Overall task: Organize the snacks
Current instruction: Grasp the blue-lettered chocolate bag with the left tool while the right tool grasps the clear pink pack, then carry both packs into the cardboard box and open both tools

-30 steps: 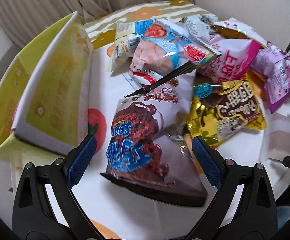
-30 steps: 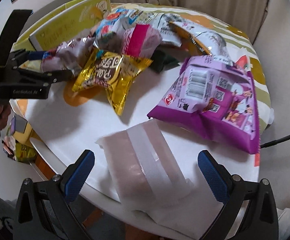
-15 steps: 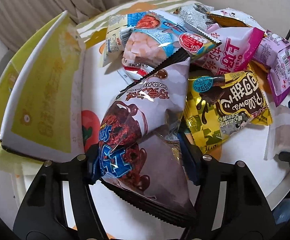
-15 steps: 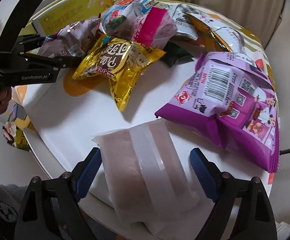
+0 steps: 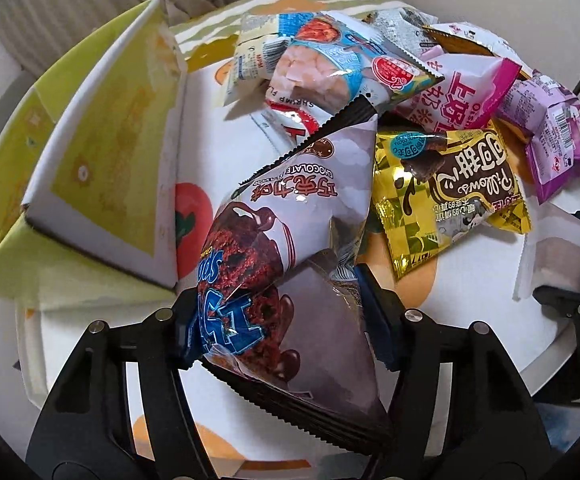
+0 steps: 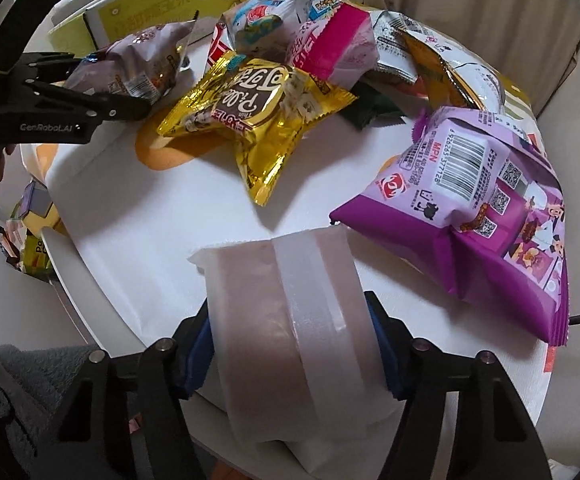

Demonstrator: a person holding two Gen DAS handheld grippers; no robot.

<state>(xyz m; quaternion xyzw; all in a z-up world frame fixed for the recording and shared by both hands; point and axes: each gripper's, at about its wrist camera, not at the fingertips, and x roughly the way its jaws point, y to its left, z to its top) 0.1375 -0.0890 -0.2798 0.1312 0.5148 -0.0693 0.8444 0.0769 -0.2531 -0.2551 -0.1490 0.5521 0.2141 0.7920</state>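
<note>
Left claw (image 5: 286, 320) clamped on chocolate snack bag (image 5: 290, 248) above the worktop (image 6: 178, 216), right claw (image 6: 290, 344) closing around pale frosted packet (image 6: 286, 304), pads seemingly touching it, at worktop's near edge, gold bag (image 6: 258, 120) and purple bag (image 6: 481, 204) beyond, yellow box (image 5: 102, 168) left.

Snacks heaped on surface (image 6: 138, 240); box left.
Box (image 5: 102, 176) left of chocolate bag (image 5: 290, 264); pillow bag (image 5: 449, 200) right; paper packet (image 6: 290, 320) nearest edge.
</note>
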